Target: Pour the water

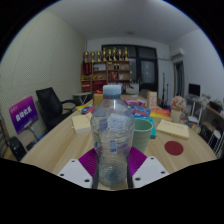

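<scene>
Holding a clear plastic water bottle upright, my hand-held gripper pinches it between both pads above the desk. A green cup stands just behind. I judge tilting toward that cup comes next.

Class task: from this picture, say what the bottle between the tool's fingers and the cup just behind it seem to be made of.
Bottle: clear, glossy plastic by the look; the room shows through its ridged wall. The tool is shut on it. Cup: opaque green, smooth; probably plastic, possibly ceramic.
</scene>
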Tool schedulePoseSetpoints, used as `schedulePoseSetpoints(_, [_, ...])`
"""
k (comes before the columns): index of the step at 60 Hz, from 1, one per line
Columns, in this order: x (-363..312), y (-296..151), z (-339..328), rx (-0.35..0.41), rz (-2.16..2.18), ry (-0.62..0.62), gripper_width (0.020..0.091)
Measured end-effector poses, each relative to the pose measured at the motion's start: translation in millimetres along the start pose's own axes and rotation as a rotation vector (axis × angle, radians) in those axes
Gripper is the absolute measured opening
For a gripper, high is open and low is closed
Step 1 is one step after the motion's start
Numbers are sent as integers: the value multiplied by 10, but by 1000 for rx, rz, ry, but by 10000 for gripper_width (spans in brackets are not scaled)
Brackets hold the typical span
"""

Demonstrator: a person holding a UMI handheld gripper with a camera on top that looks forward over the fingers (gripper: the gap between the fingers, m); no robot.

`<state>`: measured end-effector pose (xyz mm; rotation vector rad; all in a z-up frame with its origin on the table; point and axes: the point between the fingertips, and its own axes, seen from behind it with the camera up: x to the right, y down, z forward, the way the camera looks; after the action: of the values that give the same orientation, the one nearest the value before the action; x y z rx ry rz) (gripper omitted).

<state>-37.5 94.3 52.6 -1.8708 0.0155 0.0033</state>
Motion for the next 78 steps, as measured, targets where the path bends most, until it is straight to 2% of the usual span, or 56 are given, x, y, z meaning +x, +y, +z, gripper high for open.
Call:
schedulePoseSetpoints(2, [-129, -20, -6, -27, 40, -34, 389])
schedulePoseSetpoints(5, [-387, -187, -32, -28, 129, -120, 392])
schedulePoseSetpoints(10, [-727, -681, -93, -18, 382, -240, 389])
schedulePoseSetpoints(14, [-930, -1014, -37, -41, 667, -330, 389])
schedulePoseSetpoints(19, [-853, -1288, 92, -62, 1009, -442, 391])
schedulePoseSetpoints(20, [-940, -1391, -54, -73, 1090, -442, 390])
schedulePoseSetpoints(30, [-790, -1555, 34, -141, 1771, -635, 387])
schedulePoseSetpoints(32, [-756, -1707, -18, -151, 1843, -635, 389])
schedulePoseSetpoints(35, [-782, -1642, 75, -151, 1906, -667, 388])
schedulePoseSetpoints(42, [-741, -1799, 89, -148, 2110, -734, 388])
schedulePoseSetpoints(52, [-673, -1896, 97, -142, 2224, -749, 388])
schedulePoseSetpoints(58, [-638, -1923, 44, -130, 2186, -766, 388])
schedulePoseSetpoints(63, [-768, -1976, -76, -145, 1945, -781, 387])
schedulePoseSetpoints(64, [-819, -1925, -246, -133, 1874, -788, 388])
schedulePoseSetpoints(68, [-787, -2126, -232, -86, 1612, -786, 390])
schedulePoseSetpoints(72, [-683, -2414, -448, 4, 1305, -790, 387])
schedulePoseSetpoints(73, [-640, -2447, -528, 49, 1220, -785, 388])
schedulePoseSetpoints(78, [-200, -2825, -464, 195, 807, -639, 390])
